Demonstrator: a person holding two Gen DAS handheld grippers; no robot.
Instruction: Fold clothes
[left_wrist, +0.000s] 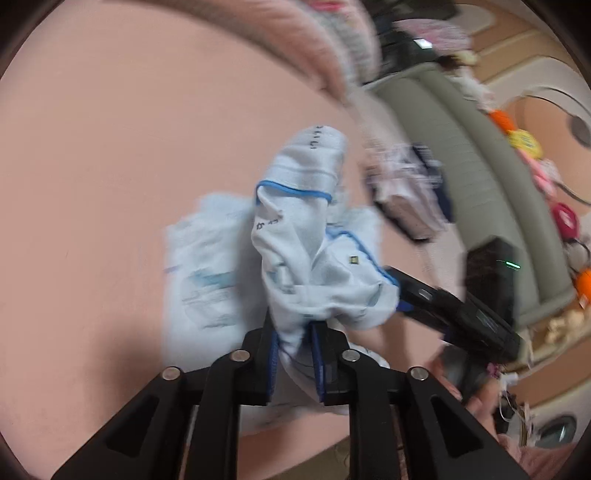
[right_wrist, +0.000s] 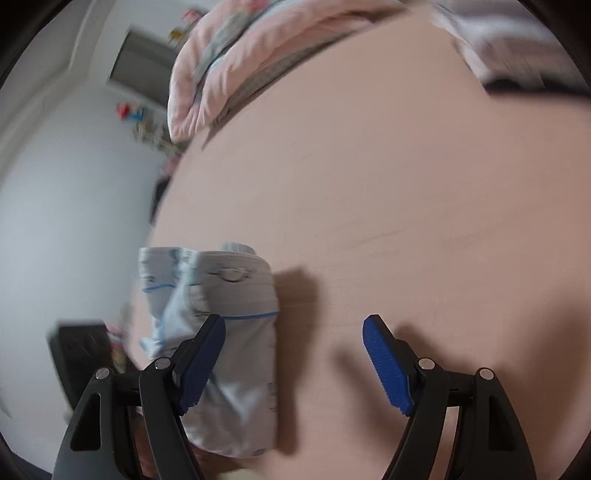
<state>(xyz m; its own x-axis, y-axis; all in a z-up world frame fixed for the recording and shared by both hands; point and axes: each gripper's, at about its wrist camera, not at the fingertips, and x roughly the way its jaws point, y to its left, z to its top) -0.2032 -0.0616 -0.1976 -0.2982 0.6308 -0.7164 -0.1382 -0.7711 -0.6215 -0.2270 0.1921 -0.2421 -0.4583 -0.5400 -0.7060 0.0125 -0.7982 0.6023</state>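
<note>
- The left hand-held gripper (left_wrist: 293, 332) is pinching a bunched fold of a pale blue garment (left_wrist: 295, 258) with blue trim, its blue pads pressed against the cloth from both sides.
- The garment is hanging crumpled from that grip, lifted over a pink bed sheet (left_wrist: 110, 166), with part of it trailing down towards the sheet.
- The right hand-held gripper (right_wrist: 293, 343) is standing with its fingers wide apart, gripping nothing; its left pad (right_wrist: 201, 365) is overlapping the garment (right_wrist: 240, 332) in the right wrist view, though contact cannot be told.
- In the left wrist view, the right hand-held gripper (left_wrist: 443, 306) is sitting just beside the garment's blue-trimmed edge.
- A pink quilt (right_wrist: 221, 74) is lying bunched at the sheet's far edge.
</note>
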